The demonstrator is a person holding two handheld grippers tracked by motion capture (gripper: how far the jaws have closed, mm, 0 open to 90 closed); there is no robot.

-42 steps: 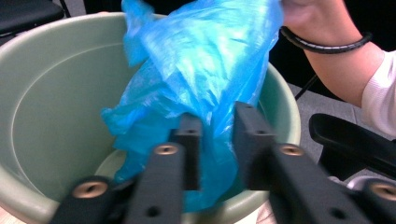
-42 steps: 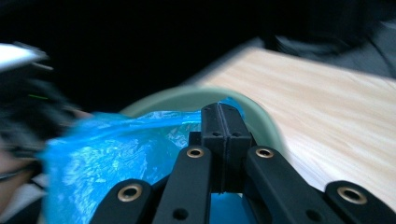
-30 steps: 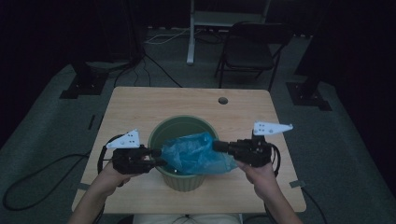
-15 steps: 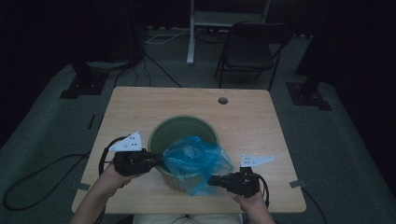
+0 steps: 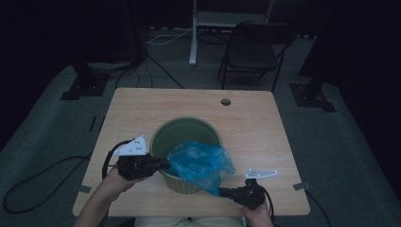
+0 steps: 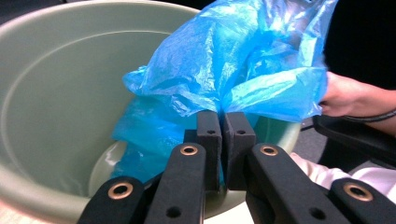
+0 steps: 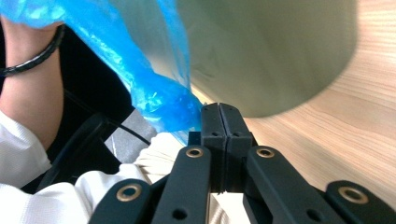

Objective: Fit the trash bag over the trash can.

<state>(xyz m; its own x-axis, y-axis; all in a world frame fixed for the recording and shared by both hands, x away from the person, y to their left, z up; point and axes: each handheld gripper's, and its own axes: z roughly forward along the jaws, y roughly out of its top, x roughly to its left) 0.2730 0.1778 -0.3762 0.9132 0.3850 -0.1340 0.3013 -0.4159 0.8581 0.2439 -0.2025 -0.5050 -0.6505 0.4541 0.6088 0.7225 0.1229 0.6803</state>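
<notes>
Blue plastic bag [image 5: 201,165] pinched by left gripper [image 5: 163,164], right gripper [image 5: 223,191]

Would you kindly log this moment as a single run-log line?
left gripper: shut on blue bag at near rim | right gripper: shut on bag corner, pulled outside green bin | bag: partly inside bin

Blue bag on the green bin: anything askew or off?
Yes. The blue bag is not seated around the green bin rim. It is bunched over the near right side and spills outside, stretched between the left gripper at the rim and the right gripper down near the table. No tear visible.
</notes>
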